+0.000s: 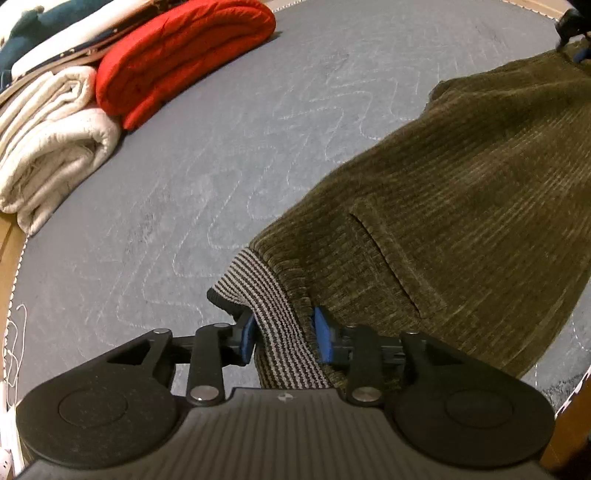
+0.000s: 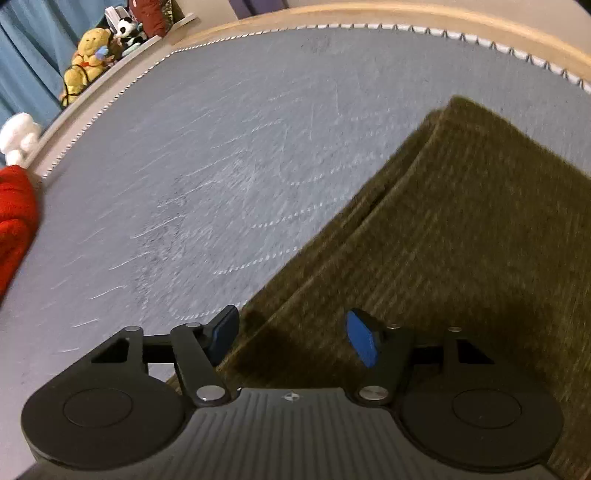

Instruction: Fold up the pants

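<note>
Olive corduroy pants [image 1: 461,192] lie on the grey quilted pad covering the table [image 1: 229,122]. In the left wrist view their long axis runs diagonally, from the striped waistband lining [image 1: 266,314] at the near end up toward the far right corner. The waistband end points at the left tool; the other end reaches the right tool's dark tip [image 1: 570,26] at the top right. A slit pocket [image 1: 384,258] runs slantwise on the upper face.

Left tool [image 1: 284,336]: jaws set narrow around the turned-out waistband, blue pads close on either side of the striped fabric; I cannot tell whether they actually press it.

Right tool [image 2: 291,338]: jaws at a middling gap, hovering over the pants [image 2: 461,240], which here show doubled layers with a folded edge running up toward the far edge of the table. Nothing is pinched between the pads. This view is blurred.

Along the far left edge, well apart from the pants: a folded red garment [image 1: 184,55], a folded cream garment [image 1: 51,144]. Past the wooden rim [image 2: 369,16], stuffed toys [image 2: 88,55] sit on a ledge.
</note>
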